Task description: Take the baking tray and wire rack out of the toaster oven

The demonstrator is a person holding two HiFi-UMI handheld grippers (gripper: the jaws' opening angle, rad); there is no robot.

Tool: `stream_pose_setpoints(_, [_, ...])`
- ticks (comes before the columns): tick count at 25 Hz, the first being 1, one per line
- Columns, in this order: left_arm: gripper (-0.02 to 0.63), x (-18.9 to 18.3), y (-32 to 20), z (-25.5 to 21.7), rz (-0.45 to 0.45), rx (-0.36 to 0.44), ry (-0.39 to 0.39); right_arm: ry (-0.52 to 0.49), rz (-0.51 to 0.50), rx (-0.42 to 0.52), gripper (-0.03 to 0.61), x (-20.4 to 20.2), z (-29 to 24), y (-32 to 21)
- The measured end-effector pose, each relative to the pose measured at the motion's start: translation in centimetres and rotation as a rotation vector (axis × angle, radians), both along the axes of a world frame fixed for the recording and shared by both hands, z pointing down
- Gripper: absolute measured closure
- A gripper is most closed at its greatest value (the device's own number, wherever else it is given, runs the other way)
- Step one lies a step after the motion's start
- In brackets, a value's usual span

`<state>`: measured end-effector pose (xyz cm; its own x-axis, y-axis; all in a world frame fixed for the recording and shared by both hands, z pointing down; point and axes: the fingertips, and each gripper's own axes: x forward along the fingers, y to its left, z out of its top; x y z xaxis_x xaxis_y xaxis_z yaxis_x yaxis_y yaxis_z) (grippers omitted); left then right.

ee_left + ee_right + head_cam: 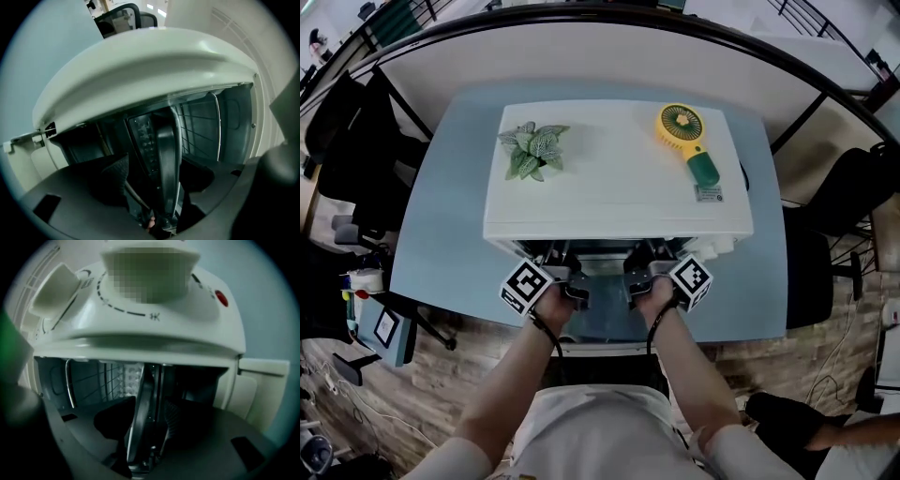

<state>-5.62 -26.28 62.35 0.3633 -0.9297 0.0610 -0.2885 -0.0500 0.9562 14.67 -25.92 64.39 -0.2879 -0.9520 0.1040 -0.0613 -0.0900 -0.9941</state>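
Note:
A white toaster oven stands on a blue table, its door folded down toward me. Both grippers reach level into the oven mouth, the left gripper beside the right gripper. Both are rolled onto their sides. In the left gripper view the dark baking tray's rim runs between the jaws of the left gripper, with a gap to the ribbed pad. The wire rack shows behind. In the right gripper view the tray rim sits between the right gripper's jaws, and its pad is very close to it.
A small potted plant and a yellow hand fan lie on the oven's top. Control knobs sit on the oven's right side. Chairs and desks ring the blue table. The person's forearms reach in from below.

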Motion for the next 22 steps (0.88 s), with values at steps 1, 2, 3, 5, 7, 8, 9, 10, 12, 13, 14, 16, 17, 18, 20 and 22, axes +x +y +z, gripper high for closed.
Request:
stream_pose_setpoints(1, [0.299, 0.0, -0.3, 0.0, 0.002, 0.005, 0.001, 0.002, 0.004, 0.008, 0.390, 0.0, -0.1, -0.3])
stream_pose_setpoints(2, [0.299, 0.0, -0.5, -0.1, 0.004, 0.010, -0.001, 0.003, 0.005, 0.017, 0.417, 0.0, -0.3, -0.5])
stream_pose_setpoints(3, [0.306, 0.0, -0.7, -0.1, 0.005, 0.015, -0.003, 0.002, 0.006, 0.030, 0.453, 0.0, -0.4, -0.7])
stream_pose_setpoints(5, [0.332, 0.0, -0.9, -0.5, 0.011, 0.027, -0.005, -0.006, 0.007, 0.038, 0.477, 0.0, -0.6, -0.8])
stream_pose_setpoints(7, [0.373, 0.2, -0.8, -1.0, 0.023, 0.042, -0.005, -0.016, 0.005, 0.020, 0.482, 0.0, -0.6, -0.6])
stream_pose_setpoints(8, [0.406, 0.2, -0.7, -1.3, 0.028, 0.049, -0.011, -0.023, 0.004, 0.010, 0.483, -0.1, -0.6, -0.4])
stream_pose_setpoints(9, [0.454, 0.3, -0.6, -1.6, 0.032, 0.052, -0.016, -0.026, 0.002, -0.003, 0.485, -0.1, -0.5, -0.2])
stream_pose_setpoints(10, [0.496, 0.3, -0.5, -1.8, 0.032, 0.047, -0.014, -0.026, 0.000, -0.018, 0.486, -0.2, -0.5, 0.0])
stream_pose_setpoints(12, [0.506, 0.4, 0.1, -1.8, 0.029, 0.025, 0.008, -0.021, -0.003, -0.040, 0.489, -0.1, -0.4, 0.5])
stream_pose_setpoints(13, [0.508, 0.4, 0.5, -1.7, 0.029, 0.016, 0.016, -0.019, -0.004, -0.049, 0.491, -0.1, -0.3, 0.9])
stream_pose_setpoints(14, [0.509, 0.4, 0.9, -1.8, 0.031, 0.011, 0.018, -0.021, -0.006, -0.054, 0.492, -0.1, -0.4, 1.4])
stream_pose_setpoints(16, [0.513, 0.4, 1.9, -2.1, 0.039, 0.011, 0.023, -0.031, -0.011, -0.054, 0.494, -0.3, -0.6, 2.3])
stream_pose_setpoints(17, [0.515, 0.5, 2.4, -2.4, 0.044, 0.014, 0.036, -0.032, -0.012, -0.058, 0.494, -0.3, -0.8, 2.9])
stream_pose_setpoints(18, [0.515, 0.6, 3.0, -2.7, 0.051, 0.016, 0.053, -0.032, -0.012, -0.063, 0.494, -0.3, -0.9, 3.5])
stream_pose_setpoints(20, [0.515, 0.9, 4.5, -3.0, 0.063, 0.008, 0.083, -0.031, -0.012, -0.084, 0.495, -0.3, -0.9, 5.2])
stream_pose_setpoints(22, [0.514, 0.9, 6.0, -3.2, 0.073, -0.003, 0.093, -0.034, -0.016, -0.109, 0.495, -0.5, -0.8, 6.9])
